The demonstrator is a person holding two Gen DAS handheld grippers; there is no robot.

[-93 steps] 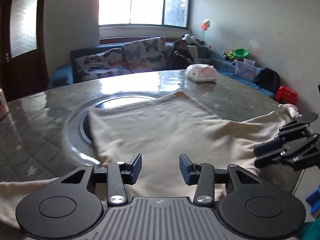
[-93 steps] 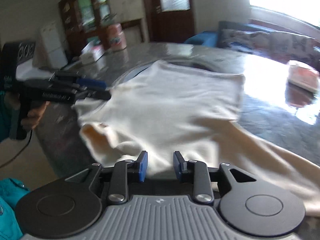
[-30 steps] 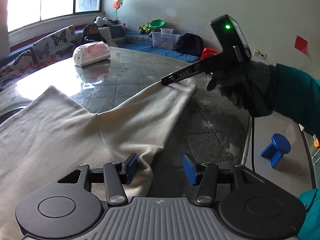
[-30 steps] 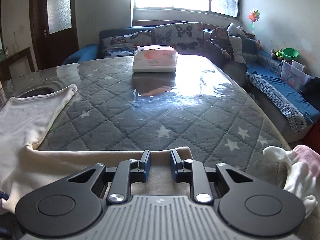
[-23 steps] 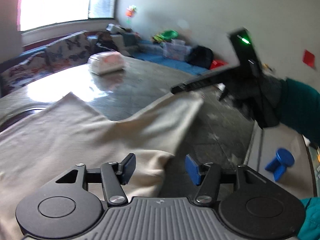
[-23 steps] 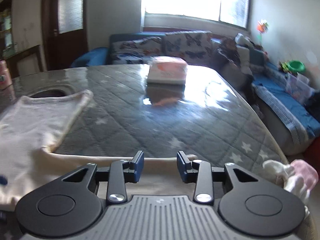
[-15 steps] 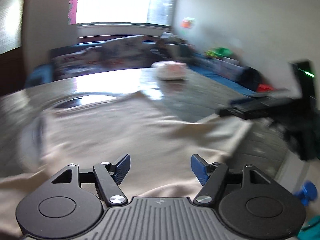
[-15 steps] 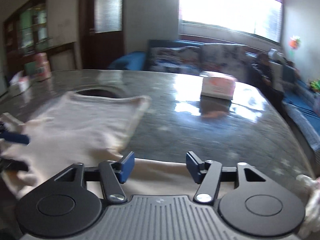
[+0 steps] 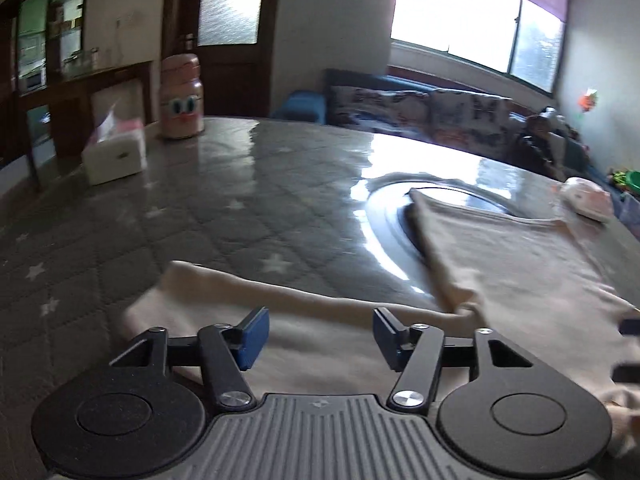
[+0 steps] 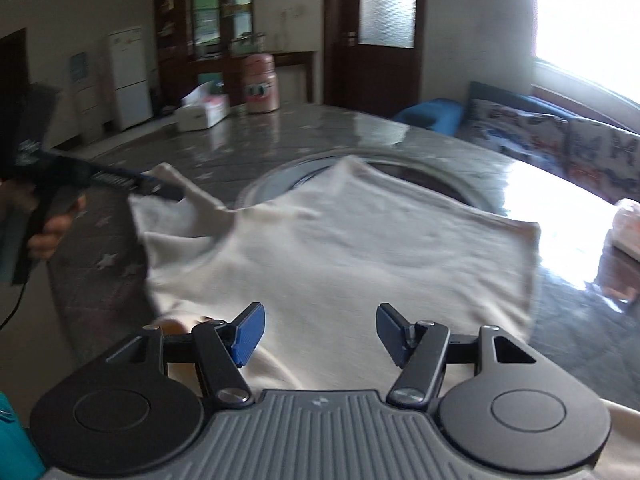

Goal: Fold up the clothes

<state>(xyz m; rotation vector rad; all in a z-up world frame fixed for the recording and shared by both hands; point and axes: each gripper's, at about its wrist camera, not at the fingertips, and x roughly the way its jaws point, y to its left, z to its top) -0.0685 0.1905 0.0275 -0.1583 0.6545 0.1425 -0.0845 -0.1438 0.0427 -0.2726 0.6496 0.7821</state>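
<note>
A cream long-sleeved top (image 10: 340, 248) lies spread on the grey quilted table (image 9: 200, 216). In the left wrist view its left sleeve (image 9: 280, 304) stretches across just beyond my open, empty left gripper (image 9: 320, 330). In the right wrist view the left gripper (image 10: 156, 188) shows side-on above that sleeve's end; its jaws cannot be judged there. My right gripper (image 10: 318, 332) is open and empty, low over the top's body near the front edge. The right gripper's tips show blurred at the far right of the left wrist view (image 9: 630, 344).
A round glass inset (image 9: 440, 200) sits mid-table, partly under the top's hem. A white tissue box (image 9: 114, 154) and a pink jar (image 9: 180, 98) stand at the far left. A wrapped tissue pack (image 9: 588, 200) lies at the right. A sofa (image 10: 560, 132) runs along the window wall.
Both grippers have swung left from the right sleeve. The right gripper let go of that sleeve's cuff and opened wide; the left opened wider and now faces the left sleeve.
</note>
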